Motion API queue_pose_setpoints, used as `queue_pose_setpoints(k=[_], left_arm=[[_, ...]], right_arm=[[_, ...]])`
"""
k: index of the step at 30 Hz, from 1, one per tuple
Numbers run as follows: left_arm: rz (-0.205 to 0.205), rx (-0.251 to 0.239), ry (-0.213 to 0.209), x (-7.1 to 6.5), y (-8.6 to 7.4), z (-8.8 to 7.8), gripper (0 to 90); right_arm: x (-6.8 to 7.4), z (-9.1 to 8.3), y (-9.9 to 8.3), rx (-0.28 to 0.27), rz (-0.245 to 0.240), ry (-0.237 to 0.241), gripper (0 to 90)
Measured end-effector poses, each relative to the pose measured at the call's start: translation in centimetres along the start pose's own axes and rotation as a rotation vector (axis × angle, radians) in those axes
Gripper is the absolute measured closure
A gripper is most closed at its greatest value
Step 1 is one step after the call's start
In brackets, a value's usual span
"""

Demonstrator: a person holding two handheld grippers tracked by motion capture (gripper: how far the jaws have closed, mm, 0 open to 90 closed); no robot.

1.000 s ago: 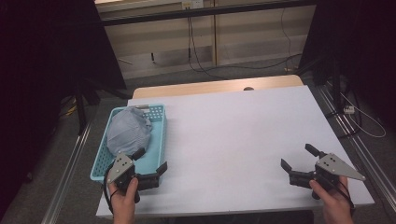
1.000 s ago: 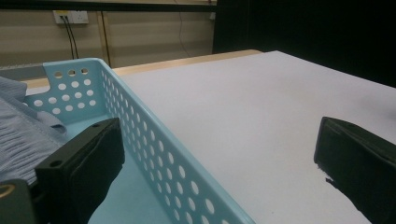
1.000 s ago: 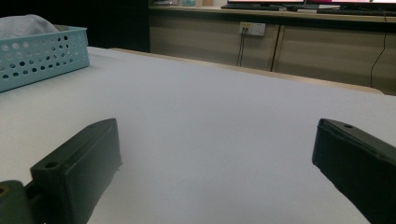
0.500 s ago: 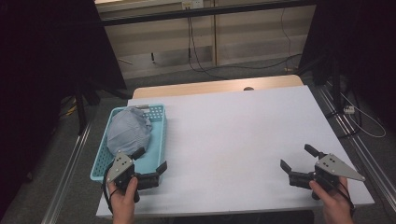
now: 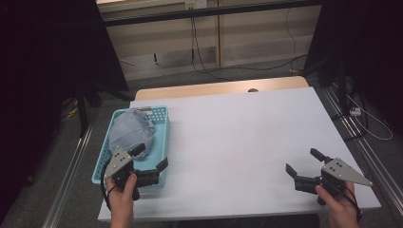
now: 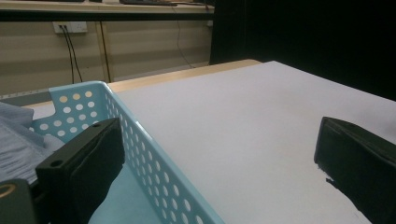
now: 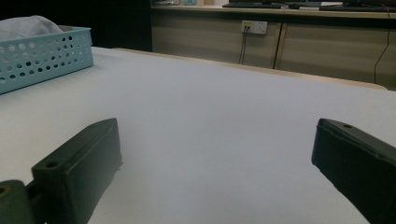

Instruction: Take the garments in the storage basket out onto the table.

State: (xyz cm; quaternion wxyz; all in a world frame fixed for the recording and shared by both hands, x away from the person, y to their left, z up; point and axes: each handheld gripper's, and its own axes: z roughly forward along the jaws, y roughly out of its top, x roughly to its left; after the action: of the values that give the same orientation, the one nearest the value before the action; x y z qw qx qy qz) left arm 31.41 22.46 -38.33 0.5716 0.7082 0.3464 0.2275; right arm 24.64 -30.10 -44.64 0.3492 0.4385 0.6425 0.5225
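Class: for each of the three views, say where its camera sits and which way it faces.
High view: above the near edge, facing the table; both forearms show.
Left gripper view: on the left hand-held gripper, its open jaws straddling the basket wall.
Right gripper view: on the right hand-held gripper, facing the basket.
All share the basket.

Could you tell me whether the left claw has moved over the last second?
No. The left claw sits open astride the near right wall of the blue basket, as it did a second ago.

cloth [image 6: 18, 140] cut off left, basket [image 7: 42, 58] cropped
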Motion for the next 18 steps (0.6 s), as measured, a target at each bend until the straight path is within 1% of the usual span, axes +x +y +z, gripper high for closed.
queue_pose_setpoints(k=[3,4,6,7,8,10,12,13,14,18], left_arm=[[-0.016,0.011,-0.002,0.3,0.5,0.1,2.0],[-0.011,0.015,-0.004,0.4,0.7,0.1,2.0],[0.007,0.024,0.004,0.6,1.2,0.2,1.9],[0.005,0.025,0.004,0.6,1.4,0.2,2.1],[-0.006,0.019,-0.001,0.7,1.7,0.2,2.2],[-0.005,0.016,-0.006,0.6,2.2,0.2,1.9],[0.007,0.015,-0.011,0.7,2.7,0.2,1.9],[0.004,0.013,-0.012,0.7,2.9,0.3,1.9],[0.011,0.016,-0.015,0.7,3.1,0.3,1.9],[0.014,0.023,-0.012,1.1,3.6,0.6,1.9]], right_arm=[[0.0,-0.1,0.0,-0.005,0.000,-0.008,1.1],[0.0,-0.1,0.0,-0.005,0.004,-0.008,1.1],[-0.1,-0.1,0.0,-0.007,0.012,-0.008,1.1],[-0.2,-0.1,0.0,-0.010,0.009,-0.007,1.1],[-0.2,-0.1,0.0,-0.012,0.014,-0.006,1.1],[-0.2,-0.1,0.1,-0.014,0.013,-0.004,1.1],[-0.1,-0.1,0.1,-0.010,0.006,-0.007,1.1],[-0.1,-0.1,0.1,-0.010,0.004,-0.010,1.0],[0.0,-0.1,0.1,-0.012,0.004,-0.007,1.1],[-0.1,-0.1,0.1,-0.017,-0.001,0.000,1.1]])
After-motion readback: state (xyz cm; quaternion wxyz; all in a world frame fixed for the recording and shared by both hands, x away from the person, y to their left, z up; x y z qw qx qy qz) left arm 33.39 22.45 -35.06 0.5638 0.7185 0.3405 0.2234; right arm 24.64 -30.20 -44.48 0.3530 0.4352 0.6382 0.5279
